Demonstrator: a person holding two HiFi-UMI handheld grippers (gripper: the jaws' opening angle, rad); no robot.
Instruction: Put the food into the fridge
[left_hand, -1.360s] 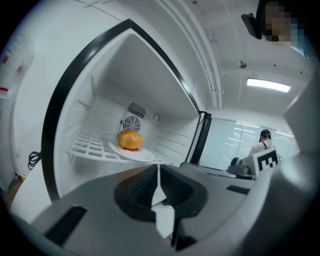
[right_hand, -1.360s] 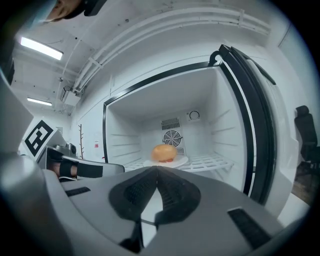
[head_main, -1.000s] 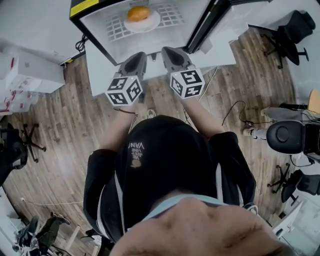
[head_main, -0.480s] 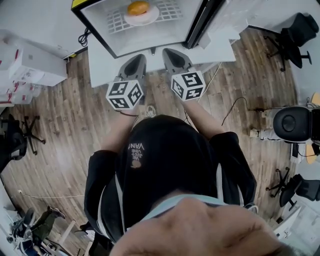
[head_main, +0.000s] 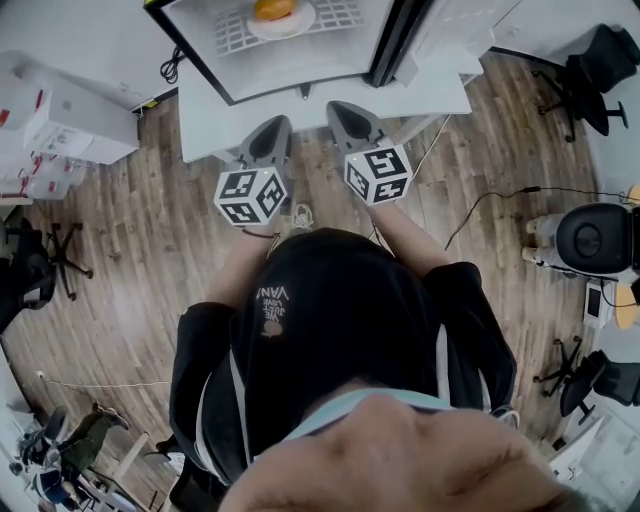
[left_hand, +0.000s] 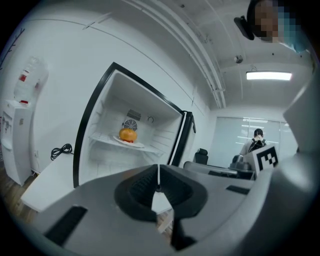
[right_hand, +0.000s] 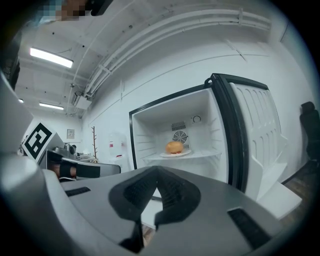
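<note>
Tongs (head_main: 272, 130) (head_main: 343, 110) farther back from fridge (head_main: 300, 65)

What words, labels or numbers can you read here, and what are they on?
"VAN": print on the person's dark top; the smaller lines beneath are too blurred to read.
Red labels on the white boxes: too small to read.
Red label on the water dispenser: too small to read.

Floor: brown wood planks (head_main: 120, 250). White boxes (head_main: 70, 125) stacked at the left wall. Black office chair (head_main: 600, 55) in the far right corner, and a thin black cable (head_main: 525, 189) trails over the floor on the right. Water dispenser (left_hand: 17, 135) stands against the left wall, with a coiled black cord (left_hand: 61, 150) near it. Ceiling strip light (left_hand: 268, 76) lit. Bare coat stand (right_hand: 93, 142) by the far wall.
</note>
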